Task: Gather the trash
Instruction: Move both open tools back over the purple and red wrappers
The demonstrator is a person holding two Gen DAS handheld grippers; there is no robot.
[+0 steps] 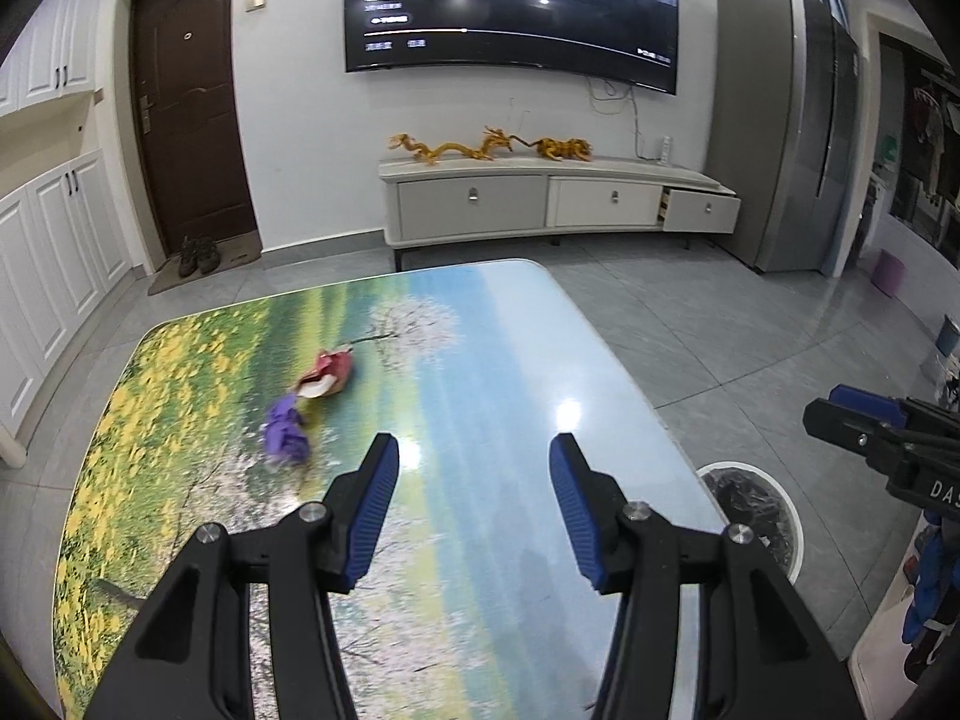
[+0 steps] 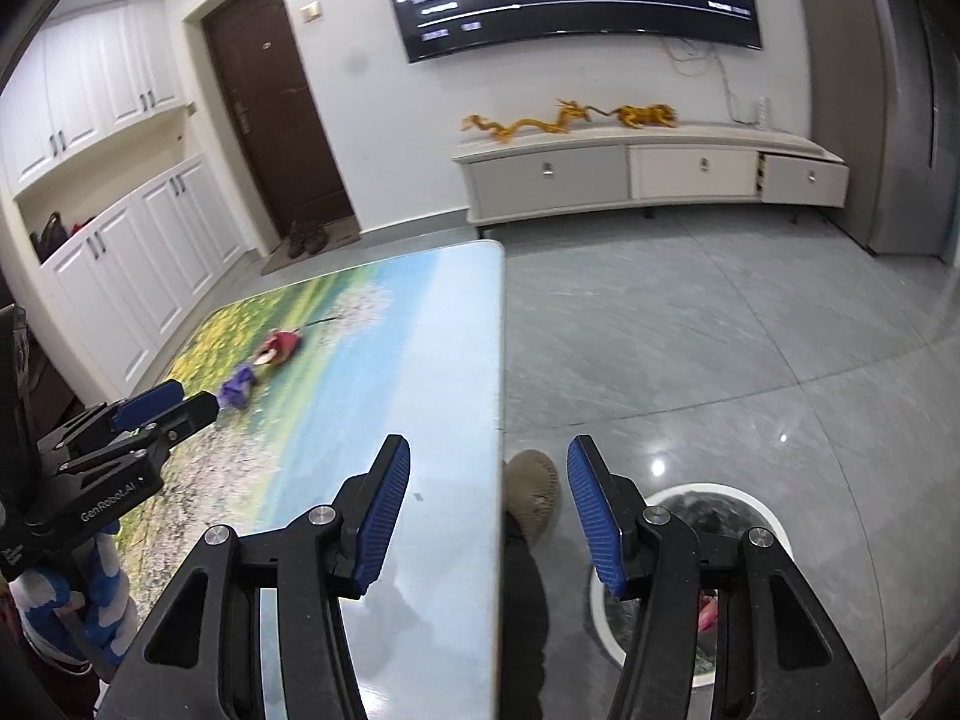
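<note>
Left gripper (image 1: 474, 450) hangs over the near part of the table (image 1: 510, 324), jaws spread wide, nothing between the blue pads. Right gripper (image 2: 489, 453) also wide apart and empty, straddling the table's right edge: left finger over the tabletop, right finger over the floor and the trash bin (image 2: 774, 516). Table has a printed landscape top, yellow flowers, blossom tree, blue sky. Two pieces of trash lie on it, toward the left-middle, well ahead of both grippers: a purple crumpled wrapper (image 1: 287, 427) and just beyond it a red crumpled wrapper (image 1: 327, 375) with a white inside showing; the two look close or touching, blur makes it unclear. Same pair in the right wrist view, purple (image 2: 237, 387), red (image 2: 281, 347). Bin is round, white-rimmed, black-lined, on the grey tile floor just beside the table's right edge; something pinkish sits inside (image 2: 708, 609), partly hidden by the finger. A tan shoe (image 2: 534, 495) shows beside the table edge. Background: wall TV (image 1: 510, 0), TV cabinet (image 1: 558, 198) with right drawer pulled out, golden dragon figure (image 1: 456, 147), brown door (image 1: 186, 108).
</note>
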